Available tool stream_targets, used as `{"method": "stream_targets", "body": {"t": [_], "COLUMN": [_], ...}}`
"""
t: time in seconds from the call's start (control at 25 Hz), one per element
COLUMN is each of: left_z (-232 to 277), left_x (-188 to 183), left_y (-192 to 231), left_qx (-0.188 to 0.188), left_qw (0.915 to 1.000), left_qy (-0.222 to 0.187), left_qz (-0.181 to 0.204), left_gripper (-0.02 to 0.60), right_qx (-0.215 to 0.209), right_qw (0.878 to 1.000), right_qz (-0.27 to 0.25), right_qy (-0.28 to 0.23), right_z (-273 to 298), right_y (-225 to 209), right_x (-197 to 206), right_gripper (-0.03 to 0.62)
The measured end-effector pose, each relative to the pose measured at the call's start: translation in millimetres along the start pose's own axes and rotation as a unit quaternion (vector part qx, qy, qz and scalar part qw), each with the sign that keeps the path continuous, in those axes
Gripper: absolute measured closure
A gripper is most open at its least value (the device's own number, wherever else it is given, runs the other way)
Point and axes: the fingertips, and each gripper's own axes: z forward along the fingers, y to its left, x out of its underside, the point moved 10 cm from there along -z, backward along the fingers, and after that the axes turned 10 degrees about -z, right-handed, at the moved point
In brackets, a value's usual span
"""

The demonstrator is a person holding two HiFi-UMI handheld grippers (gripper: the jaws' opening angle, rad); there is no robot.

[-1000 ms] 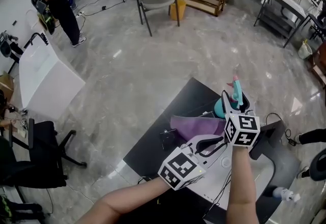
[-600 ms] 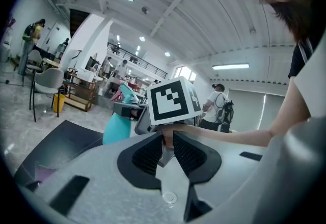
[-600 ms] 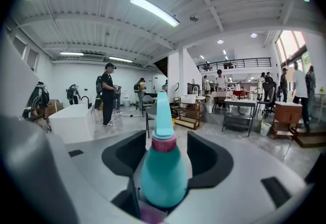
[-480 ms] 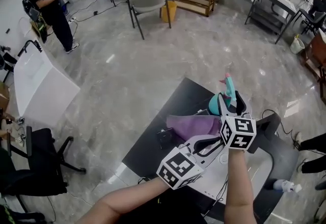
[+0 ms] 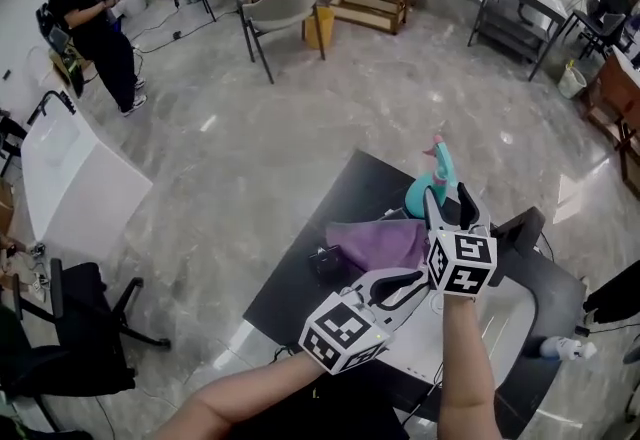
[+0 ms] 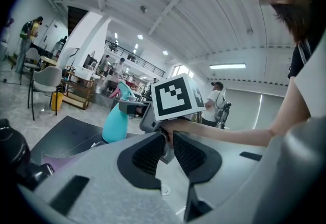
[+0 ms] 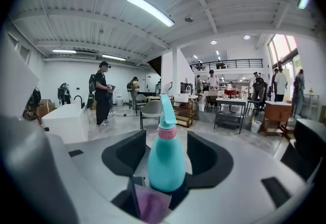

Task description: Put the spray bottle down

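Counter (image 5: 320, 228): dark top, set low before the person, bare along its near-left part.
Purple cloth (image 5: 375, 243): lies crumpled on the counter, just beside the bottle's base.
Spray bottle (image 7: 166, 164): teal, pear-shaped body with a pink collar and a trigger head. It is upright in the right claw over the counter's far part, and I cannot tell whether its base touches.
Handling: probably a smooth plastic shell that is light, with weight that shifts if liquid is inside. The wide belly gives the surest hold, while the neck would let it swing.
Right claw (image 5: 447, 200): pinching the bottle's belly from both sides.
Left claw (image 6: 168, 139): pressed together on nothing, low beside the right forearm.
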Motion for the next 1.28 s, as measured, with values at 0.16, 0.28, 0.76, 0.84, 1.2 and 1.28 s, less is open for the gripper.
{"method": "stream_targets", "body": {"t": [0.16,0.28,0.76,0.84,1.2,1.28], "left_z": [-8.4,-15.0,-36.1,-38.1,-39.5,-40.0], "left_x": [4.0,7.0,12.3,12.6,17.6,17.9], "left_y": [-2.1,-5.7,-15.5,-16.8,-23.4,-24.4], "left_qx": [0.0,0.002,0.015,0.017,0.025,0.026], "left_qw": [1.0,1.0,0.9995,0.9993,0.9992,0.9991], "left_qy": [0.003,0.004,0.013,0.013,0.018,0.02], "left_qz": [-0.002,-0.001,0.025,0.029,0.025,0.026], "left_gripper": [0.52,0.519,0.52,0.519,0.52,0.52], "right_qx": [0.001,0.004,0.007,0.006,0.001,0.001], "right_qw": [1.0,1.0,1.0,1.0,1.0,0.999], "right_qz": [0.003,0.003,0.008,0.007,0.013,0.012], "right_qy": [0.009,0.014,0.01,0.012,0.026,0.03], "right_z": [-11.6,-21.5,-62.7,-69.7,-103.5,-111.4], "right_y": [4.6,9.3,20.9,22.1,27.6,29.3], "right_x": [0.7,-0.1,-1.5,-0.4,13.0,15.3], "right_gripper": [0.37,0.37,0.413,0.423,0.473,0.482]}}
